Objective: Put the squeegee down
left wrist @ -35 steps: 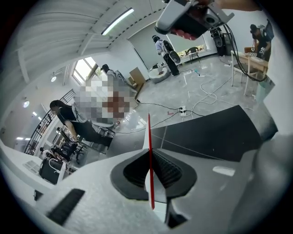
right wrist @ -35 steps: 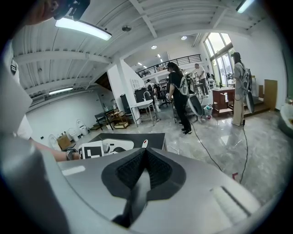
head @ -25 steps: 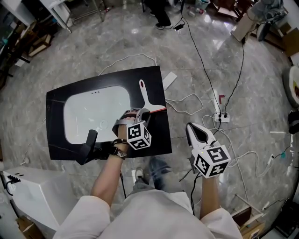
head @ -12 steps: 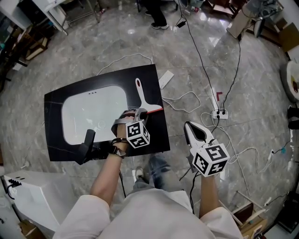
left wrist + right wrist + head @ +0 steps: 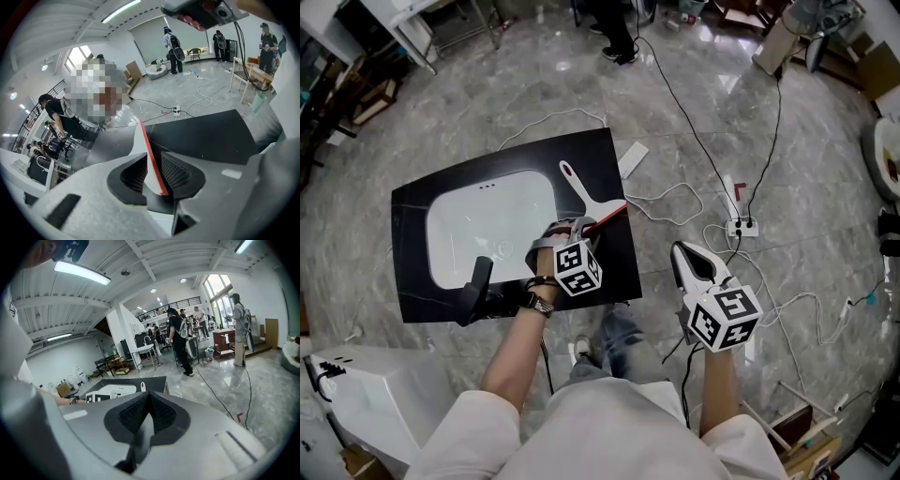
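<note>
Both jaws of the left gripper [image 5: 152,174] have just been opening. They now stand wide, with a gap on each side of the squeegee [image 5: 149,154] blade that is still between them, so the pads no longer press on it. I judge the release made and the squeegee as good as down; what remains is to draw the gripper back clear of it. Beside it, the right gripper [image 5: 149,411] hangs over the floor [image 5: 787,141] off the near corner of the tabletop [image 5: 617,277], jaws together with nothing in them. Further out, the head view shows the squeegee lying on the black tabletop just right of the sink [image 5: 492,225]. Its red-edged blade is nearest the left gripper and its white handle reaches away. That handle has swung leftward, toward the sink, since a second ago, which fits a tool let loose and settling. Whether the blade rests flat I cannot tell.
</note>
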The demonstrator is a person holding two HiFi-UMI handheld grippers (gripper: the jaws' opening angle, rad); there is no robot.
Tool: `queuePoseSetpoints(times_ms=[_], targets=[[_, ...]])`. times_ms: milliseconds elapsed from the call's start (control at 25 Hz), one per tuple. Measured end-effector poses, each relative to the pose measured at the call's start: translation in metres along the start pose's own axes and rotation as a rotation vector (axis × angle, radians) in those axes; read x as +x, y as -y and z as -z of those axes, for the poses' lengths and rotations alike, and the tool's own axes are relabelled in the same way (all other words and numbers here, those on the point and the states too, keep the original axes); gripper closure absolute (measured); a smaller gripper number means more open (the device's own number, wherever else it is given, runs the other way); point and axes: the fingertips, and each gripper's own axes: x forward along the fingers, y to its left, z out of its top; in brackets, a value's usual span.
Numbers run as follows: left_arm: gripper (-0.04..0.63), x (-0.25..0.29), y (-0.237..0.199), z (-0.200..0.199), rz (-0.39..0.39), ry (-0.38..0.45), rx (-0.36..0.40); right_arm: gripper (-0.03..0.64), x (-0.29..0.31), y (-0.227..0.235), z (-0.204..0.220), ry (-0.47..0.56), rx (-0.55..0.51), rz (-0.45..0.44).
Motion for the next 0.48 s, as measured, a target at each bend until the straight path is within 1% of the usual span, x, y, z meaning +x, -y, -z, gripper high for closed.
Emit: queuePoseSetpoints(times_ms=[280,480], targets=[[0.486,-0.023,0.001,-0.002,-0.019,0.029,-0.017,0.611,-0.008,-0.013,-0.004,0.018,-0.008,-0.004],[0.486,-0.053,0.002,-0.010,-0.042,0.084,-0.020,0.611,-0.019,-0.026,-0.013,0.045,-0.028,-0.002]])
